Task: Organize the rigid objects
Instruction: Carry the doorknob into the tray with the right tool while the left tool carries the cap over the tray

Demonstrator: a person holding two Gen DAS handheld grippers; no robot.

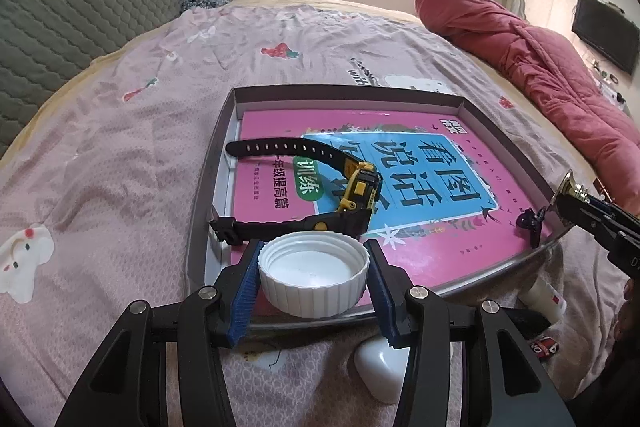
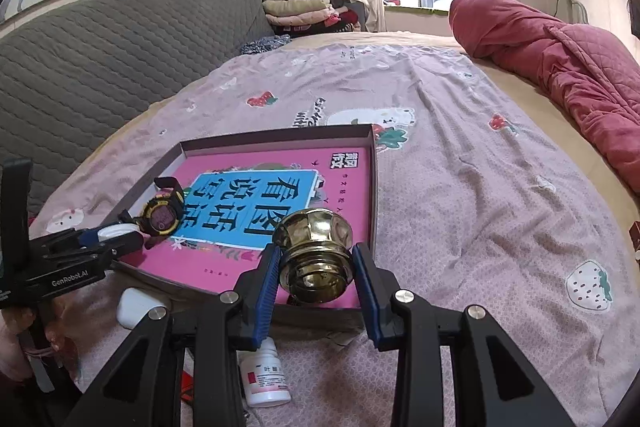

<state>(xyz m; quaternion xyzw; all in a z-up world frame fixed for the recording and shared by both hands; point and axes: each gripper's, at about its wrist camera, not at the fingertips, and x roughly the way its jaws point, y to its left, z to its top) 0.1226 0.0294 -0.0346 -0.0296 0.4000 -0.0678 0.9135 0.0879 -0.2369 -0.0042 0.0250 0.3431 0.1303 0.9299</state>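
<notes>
A shallow grey box lid (image 1: 218, 151) (image 2: 374, 163) lies on the bed with a pink book (image 1: 500, 187) (image 2: 352, 179) inside it. On the book lies a black and yellow watch (image 1: 352, 195) (image 2: 162, 215). My left gripper (image 1: 314, 277) (image 2: 108, 239) is shut on a white ribbed jar cap (image 1: 314, 277) (image 2: 114, 231), held over the lid's near left corner. My right gripper (image 2: 316, 267) (image 1: 568, 195) is shut on a brass door knob (image 2: 314, 251) (image 1: 570, 187) above the lid's near right edge. A small dark object (image 1: 528, 221) rests on the book near that edge.
A white case (image 1: 380, 367) (image 2: 134, 307), a white pill bottle (image 2: 266, 375) (image 1: 542, 297) and a red and black item (image 1: 542, 347) lie on the pink sheet before the lid. A red quilt (image 1: 540, 59) (image 2: 560, 55) lies along the right; a grey headboard (image 1: 80, 7) stands left.
</notes>
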